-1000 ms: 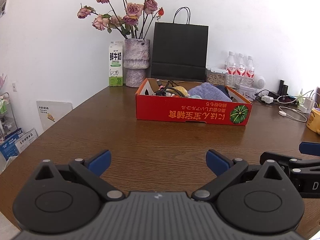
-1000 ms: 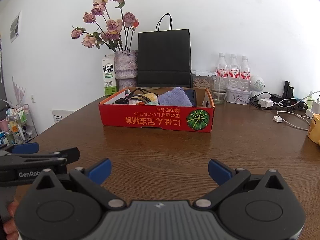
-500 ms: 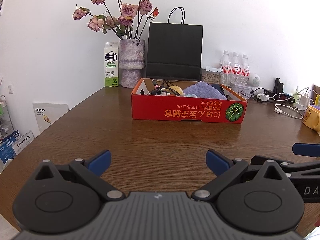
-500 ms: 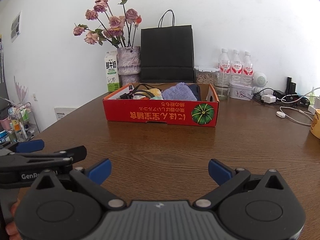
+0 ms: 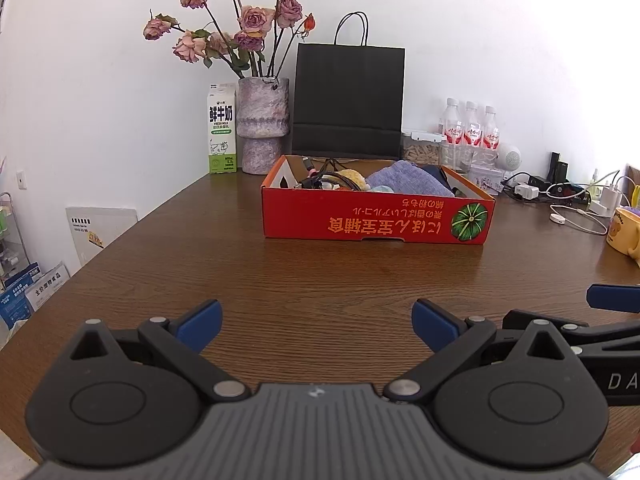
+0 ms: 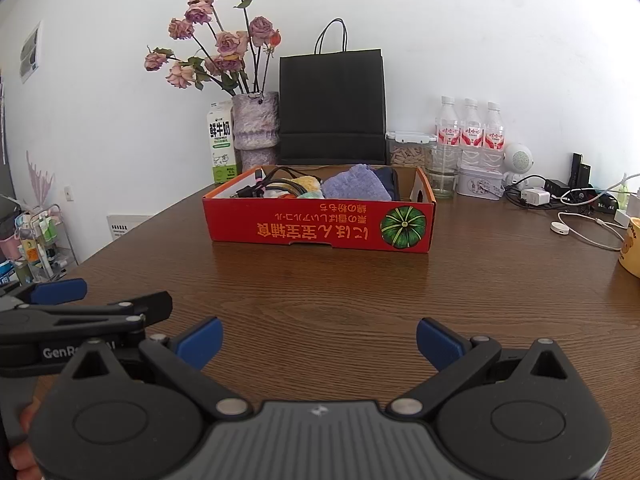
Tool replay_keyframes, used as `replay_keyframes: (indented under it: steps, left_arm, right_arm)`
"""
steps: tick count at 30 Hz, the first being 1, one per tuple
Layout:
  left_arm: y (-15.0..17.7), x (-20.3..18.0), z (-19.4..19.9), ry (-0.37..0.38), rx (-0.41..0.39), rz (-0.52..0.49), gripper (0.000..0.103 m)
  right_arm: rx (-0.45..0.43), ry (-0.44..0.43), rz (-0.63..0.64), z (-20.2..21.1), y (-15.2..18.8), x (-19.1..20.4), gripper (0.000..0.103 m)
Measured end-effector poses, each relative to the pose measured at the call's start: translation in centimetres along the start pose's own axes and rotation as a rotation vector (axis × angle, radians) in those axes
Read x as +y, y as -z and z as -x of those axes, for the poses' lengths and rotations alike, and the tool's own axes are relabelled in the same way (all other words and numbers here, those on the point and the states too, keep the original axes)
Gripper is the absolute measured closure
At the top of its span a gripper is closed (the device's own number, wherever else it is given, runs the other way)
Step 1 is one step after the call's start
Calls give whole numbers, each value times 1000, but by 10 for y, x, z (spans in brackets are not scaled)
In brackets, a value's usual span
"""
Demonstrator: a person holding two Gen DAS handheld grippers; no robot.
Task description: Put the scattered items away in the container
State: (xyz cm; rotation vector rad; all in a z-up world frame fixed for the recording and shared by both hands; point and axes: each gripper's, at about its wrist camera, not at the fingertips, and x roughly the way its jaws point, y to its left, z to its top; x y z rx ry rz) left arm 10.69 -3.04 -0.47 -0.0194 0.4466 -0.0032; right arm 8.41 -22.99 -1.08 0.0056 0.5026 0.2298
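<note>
A red cardboard box point(image 5: 376, 220) point(image 6: 320, 226) with a pumpkin print stands on the brown wooden table point(image 5: 312, 276) point(image 6: 340, 288), well beyond both grippers. Inside it lie a purple cloth point(image 5: 408, 178) point(image 6: 354, 186), black cables point(image 5: 324, 178) point(image 6: 264, 188) and a yellow soft item point(image 5: 352, 178). My left gripper point(image 5: 316, 324) is open and empty above the near table. My right gripper point(image 6: 318, 340) is open and empty too. Each gripper shows at the edge of the other's view.
At the back stand a milk carton point(image 5: 221, 128), a vase of roses point(image 5: 262, 124), a black paper bag point(image 5: 348, 100) and water bottles point(image 5: 472, 128). Chargers and cables point(image 5: 560, 200) and a yellow mug point(image 5: 624, 232) sit at the right.
Both grippers have drawn back and shifted a little; the box looks slightly farther and more centred. Both stay open and empty.
</note>
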Motion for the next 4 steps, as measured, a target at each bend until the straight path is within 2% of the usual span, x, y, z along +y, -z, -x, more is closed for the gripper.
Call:
replay_keyframes:
  steps: [4]
  left_arm:
    - [1,1,-1,5,12,21,0]
  right_arm:
    - [0,0,-2,0,0,-1,0]
